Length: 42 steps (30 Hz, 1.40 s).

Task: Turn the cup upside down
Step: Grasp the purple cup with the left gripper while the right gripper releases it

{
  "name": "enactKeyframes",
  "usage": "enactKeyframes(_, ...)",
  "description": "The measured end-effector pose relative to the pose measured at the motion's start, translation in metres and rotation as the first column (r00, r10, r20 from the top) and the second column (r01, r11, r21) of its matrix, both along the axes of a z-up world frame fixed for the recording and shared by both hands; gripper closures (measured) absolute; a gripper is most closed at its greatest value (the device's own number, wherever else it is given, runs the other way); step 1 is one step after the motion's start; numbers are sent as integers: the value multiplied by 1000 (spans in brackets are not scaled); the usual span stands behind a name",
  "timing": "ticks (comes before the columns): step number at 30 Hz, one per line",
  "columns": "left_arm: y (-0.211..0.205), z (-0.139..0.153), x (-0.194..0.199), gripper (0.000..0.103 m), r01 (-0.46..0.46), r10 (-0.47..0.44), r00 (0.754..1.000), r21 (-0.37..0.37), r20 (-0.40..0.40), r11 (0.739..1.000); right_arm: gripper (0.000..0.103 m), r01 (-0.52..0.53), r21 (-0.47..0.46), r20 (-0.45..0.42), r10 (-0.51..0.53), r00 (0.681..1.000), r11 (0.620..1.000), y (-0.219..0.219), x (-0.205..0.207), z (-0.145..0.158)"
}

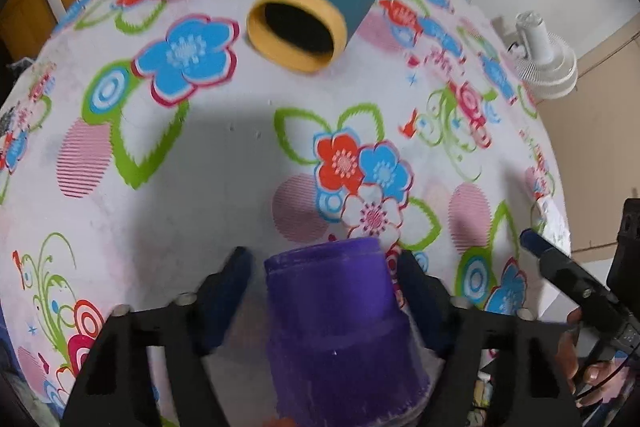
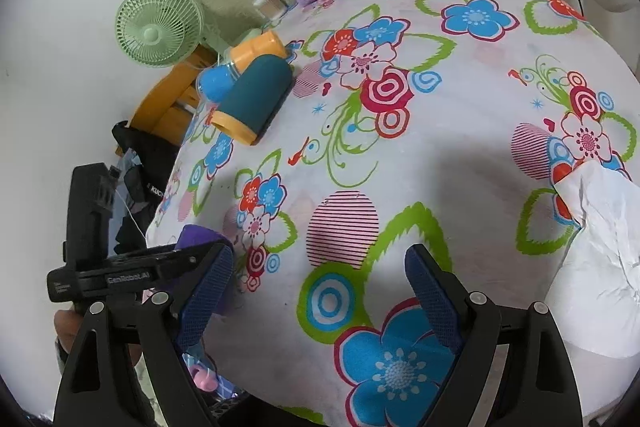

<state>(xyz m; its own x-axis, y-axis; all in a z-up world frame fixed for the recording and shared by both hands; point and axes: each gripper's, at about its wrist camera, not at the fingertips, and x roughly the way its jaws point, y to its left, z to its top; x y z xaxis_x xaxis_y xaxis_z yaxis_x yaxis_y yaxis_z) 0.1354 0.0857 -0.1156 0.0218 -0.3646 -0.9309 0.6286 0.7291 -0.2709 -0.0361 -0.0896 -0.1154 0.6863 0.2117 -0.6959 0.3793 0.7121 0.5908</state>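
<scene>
One purple cup (image 1: 340, 327) sits inverted between our left hand-held gripper (image 1: 324, 263), jaws released; the right hand-held gripper (image 2: 320, 279) is spread, empty. Next, we withdraw.

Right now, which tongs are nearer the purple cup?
Left. The purple cup sits between the left tongs' spread fingers, with visible gaps on both sides. The right tongs hover open over the tablecloth, off to the cup's right.
</scene>
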Motion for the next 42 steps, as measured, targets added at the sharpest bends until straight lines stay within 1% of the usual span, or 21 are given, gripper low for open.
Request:
enactKeyframes(2, -1, 2, -2, 45, 8, -8, 1000, 4, 2, 1000, 13, -3, 2, -1, 3, 1000, 1000, 0, 1, -1)
enactKeyframes(7, -2, 5, -2, 46, 13, -13, 1000, 7, 17, 1000, 13, -20, 3, 3, 20, 1000, 1000, 5, 3, -1)
enactKeyframes(16, 3, 30, -8, 47, 25, -22, 996, -36, 88, 999, 13, -52, -11, 9, 52, 999, 999, 16, 7, 3)
enactKeyframes(29, 7, 54, -20, 47, 41, -30, 989, -78, 145, 996, 13, -80, -30, 18, 80, 997, 996, 28, 9, 10)
enactKeyframes(36, 14, 69, -26, 47, 40, -20, 983, -107, 181, 993, 13, -101, -43, 22, 102, 995, 994, 36, 12, 14)
enactKeyframes(42, 22, 85, -30, 47, 28, 5, 974, -145, 225, 989, 13, -111, -49, 24, 112, 993, 993, 41, 13, 15)
